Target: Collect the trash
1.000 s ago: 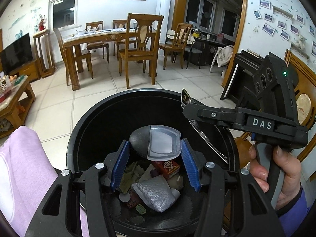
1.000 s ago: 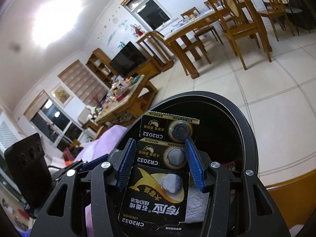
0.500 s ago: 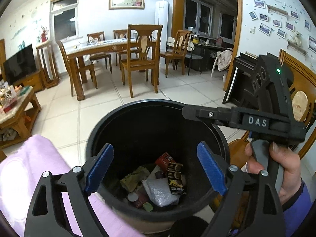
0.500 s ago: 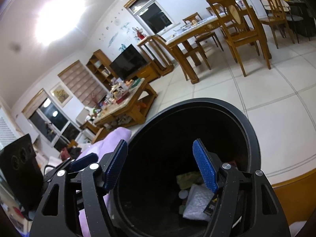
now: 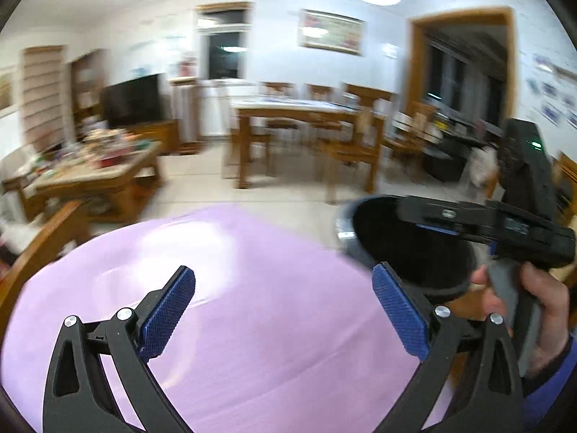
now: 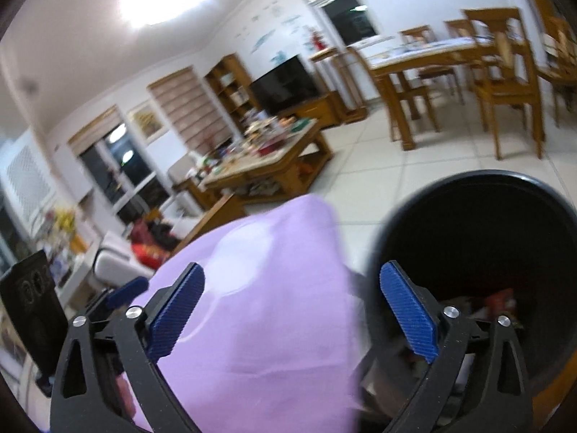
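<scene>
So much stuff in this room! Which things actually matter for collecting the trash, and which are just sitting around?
Part of the job:
- round black plastic trash bin, scraps inside
- left gripper, jaws opening, nothing between them
- right gripper, jaws opening, nothing between them

Just lying about:
- lilac cloth-covered surface
- cluttered wooden coffee table
- wooden dining table
- black television

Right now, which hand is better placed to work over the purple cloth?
Probably left. The left gripper, jaws opening empty, sits squarely over the purple cloth; the right gripper, also opening empty, straddles cloth edge and black bin.
</scene>
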Tool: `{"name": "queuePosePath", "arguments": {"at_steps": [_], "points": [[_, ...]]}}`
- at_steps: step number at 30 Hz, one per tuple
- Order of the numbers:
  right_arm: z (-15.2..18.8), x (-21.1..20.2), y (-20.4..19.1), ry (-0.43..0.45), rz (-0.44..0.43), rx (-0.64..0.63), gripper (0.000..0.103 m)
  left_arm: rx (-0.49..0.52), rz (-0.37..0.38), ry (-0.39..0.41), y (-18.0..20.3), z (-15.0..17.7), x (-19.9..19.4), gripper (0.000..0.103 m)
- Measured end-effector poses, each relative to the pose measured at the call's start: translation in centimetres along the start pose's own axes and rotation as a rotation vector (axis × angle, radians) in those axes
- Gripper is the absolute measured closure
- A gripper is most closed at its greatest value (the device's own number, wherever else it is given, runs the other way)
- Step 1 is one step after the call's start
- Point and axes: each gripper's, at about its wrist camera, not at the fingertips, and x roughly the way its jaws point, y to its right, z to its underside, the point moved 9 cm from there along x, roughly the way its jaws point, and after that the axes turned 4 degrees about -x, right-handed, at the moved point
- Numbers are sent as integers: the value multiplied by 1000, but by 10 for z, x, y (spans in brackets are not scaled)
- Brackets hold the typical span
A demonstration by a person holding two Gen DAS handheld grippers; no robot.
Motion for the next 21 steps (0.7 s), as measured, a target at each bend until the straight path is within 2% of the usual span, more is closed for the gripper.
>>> {"name": "queuePosePath", "arguments": {"at_steps": [5, 8, 12, 16, 21], "points": [[20, 48, -101, -58, -31, -115, 5, -133, -178, 39, -90, 18, -37, 5], [32, 71, -153, -59, -31, -189, 5, -172, -292, 72, -127, 26, -56, 5], [54, 97, -208, -29, 16, -296, 5, -210, -373, 109, -155, 30, -75, 5], [63, 114, -229, 16, 53, -334, 5, -218, -404, 148, -169, 38, -97, 5], [68, 121, -225, 85, 106, -395, 5, -229, -411, 153, -173, 45, -99, 5]]}}
